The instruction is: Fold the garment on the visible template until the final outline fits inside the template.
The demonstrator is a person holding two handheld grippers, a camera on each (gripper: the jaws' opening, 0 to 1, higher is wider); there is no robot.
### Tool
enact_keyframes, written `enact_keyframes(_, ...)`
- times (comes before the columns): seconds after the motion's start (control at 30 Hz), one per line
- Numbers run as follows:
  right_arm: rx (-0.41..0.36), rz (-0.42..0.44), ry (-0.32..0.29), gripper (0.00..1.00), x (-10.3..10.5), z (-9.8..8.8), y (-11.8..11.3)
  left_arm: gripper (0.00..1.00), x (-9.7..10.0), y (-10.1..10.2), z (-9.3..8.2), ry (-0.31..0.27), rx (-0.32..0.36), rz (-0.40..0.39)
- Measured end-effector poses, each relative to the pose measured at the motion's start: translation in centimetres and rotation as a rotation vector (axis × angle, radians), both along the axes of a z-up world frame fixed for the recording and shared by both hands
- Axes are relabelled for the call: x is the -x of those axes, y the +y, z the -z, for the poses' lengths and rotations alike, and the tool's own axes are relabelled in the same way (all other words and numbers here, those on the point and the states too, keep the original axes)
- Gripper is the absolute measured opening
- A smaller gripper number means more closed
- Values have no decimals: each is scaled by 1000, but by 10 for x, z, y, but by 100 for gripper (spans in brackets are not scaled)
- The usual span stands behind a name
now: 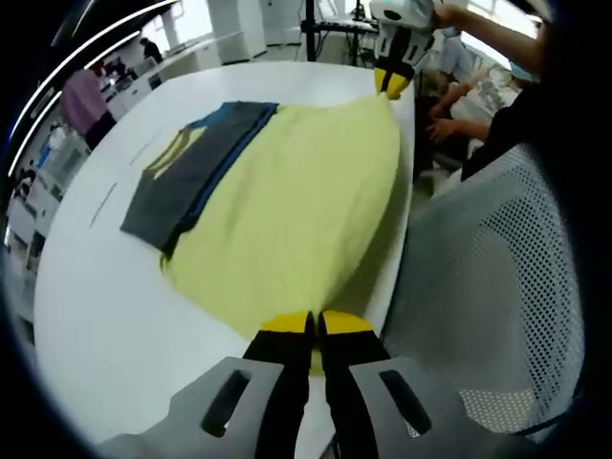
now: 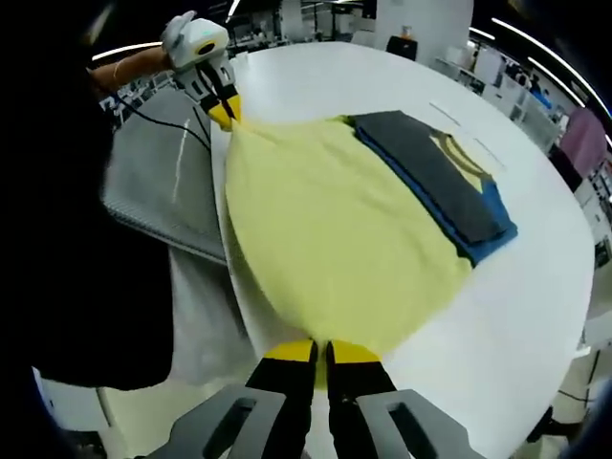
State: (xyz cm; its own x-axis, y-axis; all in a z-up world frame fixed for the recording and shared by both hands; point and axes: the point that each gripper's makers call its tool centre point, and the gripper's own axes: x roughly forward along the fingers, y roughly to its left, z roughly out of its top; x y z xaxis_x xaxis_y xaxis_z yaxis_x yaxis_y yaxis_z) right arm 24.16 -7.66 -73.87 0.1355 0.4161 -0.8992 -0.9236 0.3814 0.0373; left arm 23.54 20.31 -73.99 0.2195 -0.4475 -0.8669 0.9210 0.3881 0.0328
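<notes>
Yellow garment (image 1: 296,210) lies flat on the white tabletop (image 1: 105,316), its hem running along the tabletop edge nearest the person. Dark grey and blue parts are folded over the yellow at the side away from that edge; same thing in the right gripper view (image 2: 335,239).

Left gripper (image 1: 316,323): jaws clenched, yellow tips pinching one hem corner of the garment right at the tabletop edge. In the right gripper view it (image 2: 222,113) comes in from upper left, tips closed on the far hem corner.

Right gripper (image 2: 321,352): jaws clenched on the other hem corner, also at the tabletop edge. In the left gripper view it (image 1: 391,82) sits at the top, tips pinched on that corner.

Hem is stretched between the two grippers; fabric looks smooth, no big wrinkles.

Thin dark template lines (image 1: 103,203) are marked on the tabletop beyond the folded grey part, apart from the fabric.

Grey mesh chair (image 1: 497,277) stands just beside the tabletop edge.
</notes>
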Motion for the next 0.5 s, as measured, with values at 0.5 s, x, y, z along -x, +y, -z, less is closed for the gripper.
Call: enact_keyframes(0.5, -17, -4, 43, 0, 12, -25, 2, 0, 12, 2, -23, 62, 6, 68)
